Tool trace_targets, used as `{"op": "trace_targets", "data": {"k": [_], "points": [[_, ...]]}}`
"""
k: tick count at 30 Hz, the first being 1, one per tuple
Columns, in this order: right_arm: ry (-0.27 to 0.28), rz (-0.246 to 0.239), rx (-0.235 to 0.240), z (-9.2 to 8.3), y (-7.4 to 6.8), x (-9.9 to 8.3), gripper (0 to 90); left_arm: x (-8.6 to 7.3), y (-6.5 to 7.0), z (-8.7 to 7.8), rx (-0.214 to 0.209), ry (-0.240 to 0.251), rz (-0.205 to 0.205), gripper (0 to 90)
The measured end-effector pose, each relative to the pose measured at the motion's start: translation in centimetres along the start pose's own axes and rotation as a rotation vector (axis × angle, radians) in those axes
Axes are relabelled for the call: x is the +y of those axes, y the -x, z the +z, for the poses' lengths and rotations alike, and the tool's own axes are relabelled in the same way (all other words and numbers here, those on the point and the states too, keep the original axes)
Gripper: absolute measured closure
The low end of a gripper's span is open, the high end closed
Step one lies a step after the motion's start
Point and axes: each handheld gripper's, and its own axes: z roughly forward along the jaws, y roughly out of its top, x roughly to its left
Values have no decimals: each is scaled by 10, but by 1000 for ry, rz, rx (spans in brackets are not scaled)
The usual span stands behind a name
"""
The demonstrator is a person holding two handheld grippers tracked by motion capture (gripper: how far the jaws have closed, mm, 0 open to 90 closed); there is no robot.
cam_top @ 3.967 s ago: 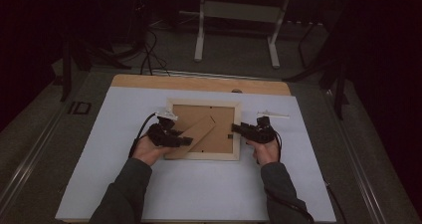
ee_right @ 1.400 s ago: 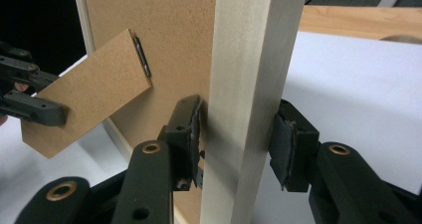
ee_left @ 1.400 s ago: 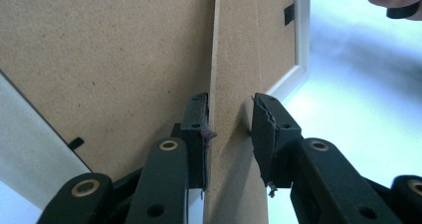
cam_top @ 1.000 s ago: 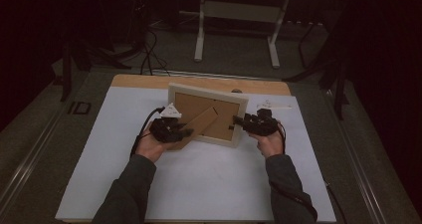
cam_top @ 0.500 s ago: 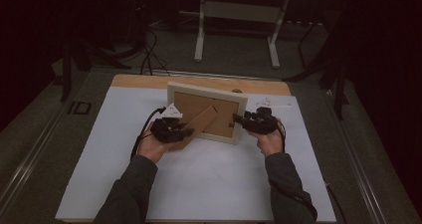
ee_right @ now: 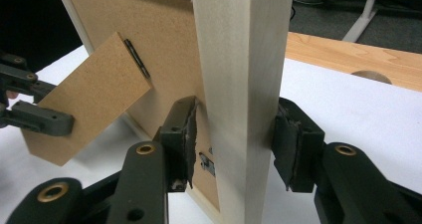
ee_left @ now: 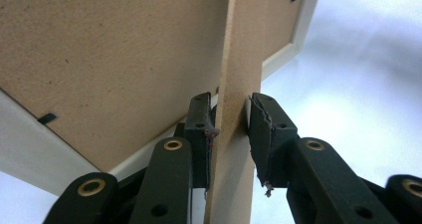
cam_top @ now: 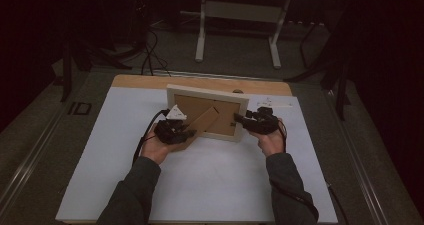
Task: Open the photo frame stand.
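A pale wooden picture frame (cam_top: 207, 91) stands upright on the white table top, its brown back toward me. Its hinged brown stand (cam_top: 207, 121) is swung out from the back. My left gripper (cam_top: 192, 133) is shut on that stand; in the left gripper view the pads (ee_left: 201, 134) clamp the stand (ee_left: 244, 45) just below the backing board (ee_left: 99, 59). My right gripper (cam_top: 239, 119) straddles the frame's right side. Its jaws have just been opening, and the frame's rail (ee_right: 239, 59) sits between them with a thin gap at the pad (ee_right: 186, 134). The stand (ee_right: 84, 99) and left gripper (ee_right: 37, 117) show beyond.
The white top (cam_top: 225, 185) covers the table; a bare wooden strip with a round hole (cam_top: 238, 91) runs along its far edge. Black cables trail from both grippers. Beyond the table are a dark floor, loose cables and a white desk base (cam_top: 240, 15).
Four seconds ago the frame lay flat, back up; now it stands on its lower edge. Over the last second it tipped slightly more upright while both hands stayed put.
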Motion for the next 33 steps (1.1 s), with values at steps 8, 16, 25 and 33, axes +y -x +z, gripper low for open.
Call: {"op": "trace_targets", "data": {"k": [8, 16, 25, 33], "points": [[5, -17, -2, -2, -1, -2, 543, 0, 0, 6, 35, -7, -8, 712], [-2, -20, -13, 0, -2, -2, 555, 3, 2, 9, 43, -17, -15, 730], [-4, -9, -12, 0, -1, -2, 555, 3, 9, 3, -1, 0, -2, 759], [-4, -28, 2, -2, -3, -4, 555, -3, 11, 2, -28, 21, -37, 776]]}}
